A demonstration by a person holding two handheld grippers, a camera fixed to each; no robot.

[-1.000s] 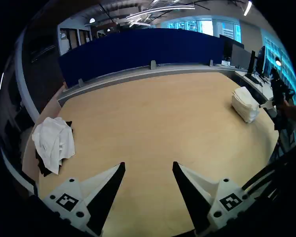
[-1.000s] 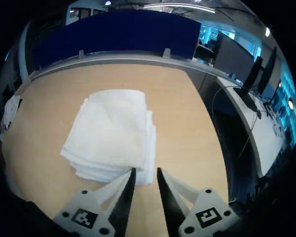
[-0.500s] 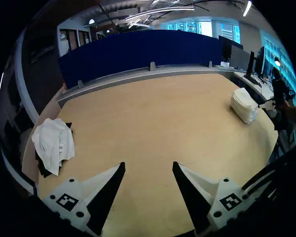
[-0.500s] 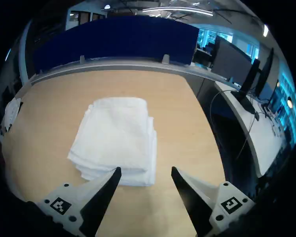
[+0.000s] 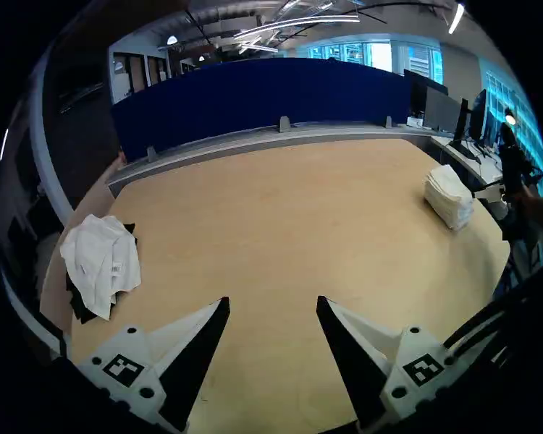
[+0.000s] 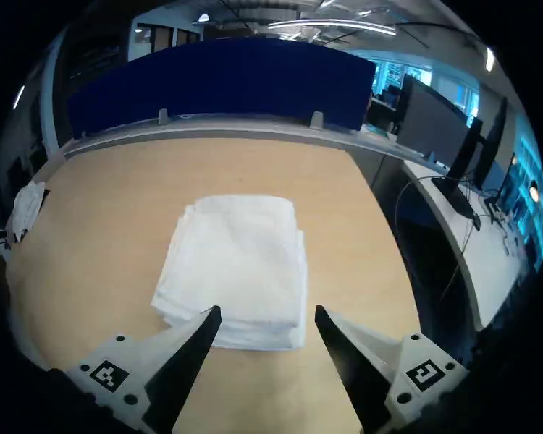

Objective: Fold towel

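Observation:
A stack of folded white towels (image 6: 237, 267) lies on the wooden table (image 6: 112, 217), just ahead of my right gripper (image 6: 266, 325), which is open with nothing between its fingers. The same stack (image 5: 449, 195) sits at the table's far right edge in the left gripper view, with the right gripper (image 5: 492, 192) and a hand beside it. My left gripper (image 5: 271, 315) is open above bare tabletop. A crumpled white towel (image 5: 101, 262) lies on dark cloth at the table's left edge, also seen small as the crumpled towel (image 6: 27, 206) in the right gripper view.
A blue partition (image 5: 271, 98) on a grey rail runs along the table's far side. Monitors (image 6: 445, 123) and cables stand on a neighbouring desk to the right. The table edge (image 6: 387, 239) drops off just right of the towel stack.
My right gripper opened from nearly shut, letting go of the stack's near edge, and backed off slightly. The left gripper has hardly moved.

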